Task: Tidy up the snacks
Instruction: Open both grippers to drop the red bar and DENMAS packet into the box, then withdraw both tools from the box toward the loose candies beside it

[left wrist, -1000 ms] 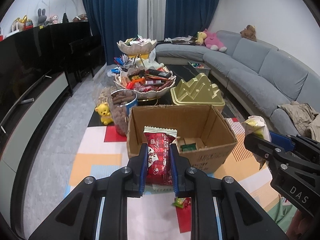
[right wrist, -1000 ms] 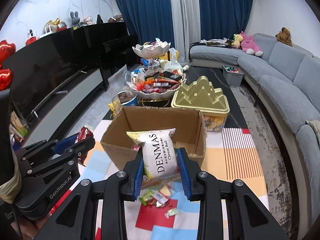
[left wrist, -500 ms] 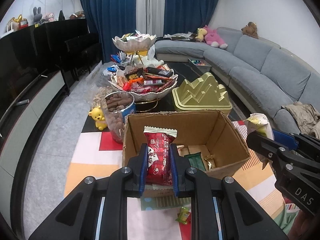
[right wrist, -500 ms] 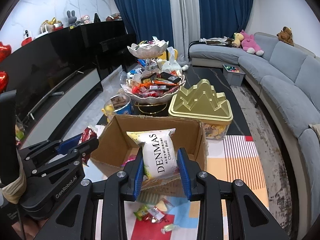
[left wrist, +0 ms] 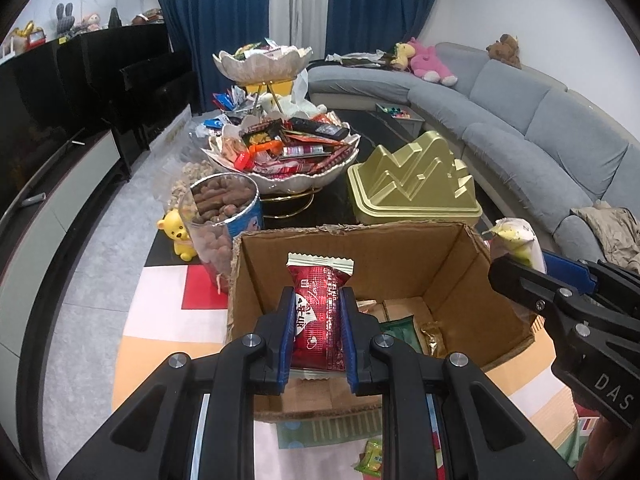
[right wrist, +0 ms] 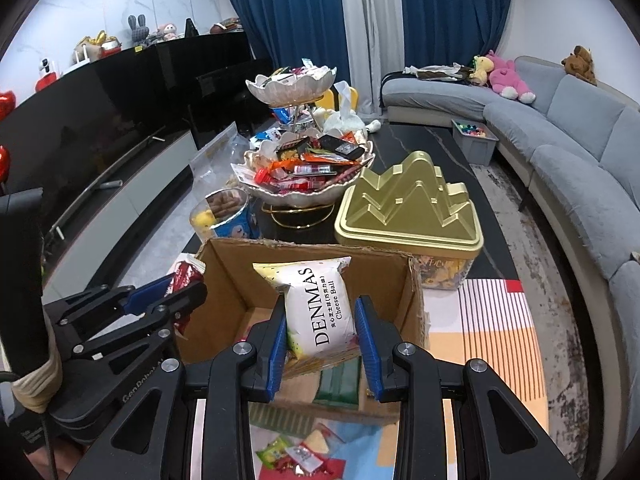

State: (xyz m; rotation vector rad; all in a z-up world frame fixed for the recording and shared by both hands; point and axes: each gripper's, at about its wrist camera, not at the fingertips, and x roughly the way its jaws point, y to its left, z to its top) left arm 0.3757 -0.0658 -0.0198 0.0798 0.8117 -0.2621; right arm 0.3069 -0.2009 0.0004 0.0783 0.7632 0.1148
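My left gripper (left wrist: 318,304) is shut on a red snack packet (left wrist: 318,312) and holds it over the open cardboard box (left wrist: 452,276). A white Denmas cheese ball bag (right wrist: 320,308) is pinched upright in my right gripper (right wrist: 322,312), above the same cardboard box (right wrist: 224,280). Several wrapped snacks lie on the box floor (left wrist: 404,320). In the left wrist view the right gripper (left wrist: 520,268) shows at the box's right side with its bag (left wrist: 516,236). The right wrist view has the left gripper (right wrist: 184,288) at the box's left side, the red packet (right wrist: 184,272) in it.
Behind the box stand a gold mountain-shaped tin (left wrist: 412,176), a two-tier bowl stand full of snacks (left wrist: 280,152), a clear tub of brown snacks (left wrist: 220,208) and a yellow bear figure (left wrist: 176,236). Loose candies (right wrist: 296,452) lie on the coloured mat in front. A grey sofa (right wrist: 560,148) runs along the right.
Both grippers have moved forward and down toward the box with their packets still held. The box now fills more of each view and its inside shows.
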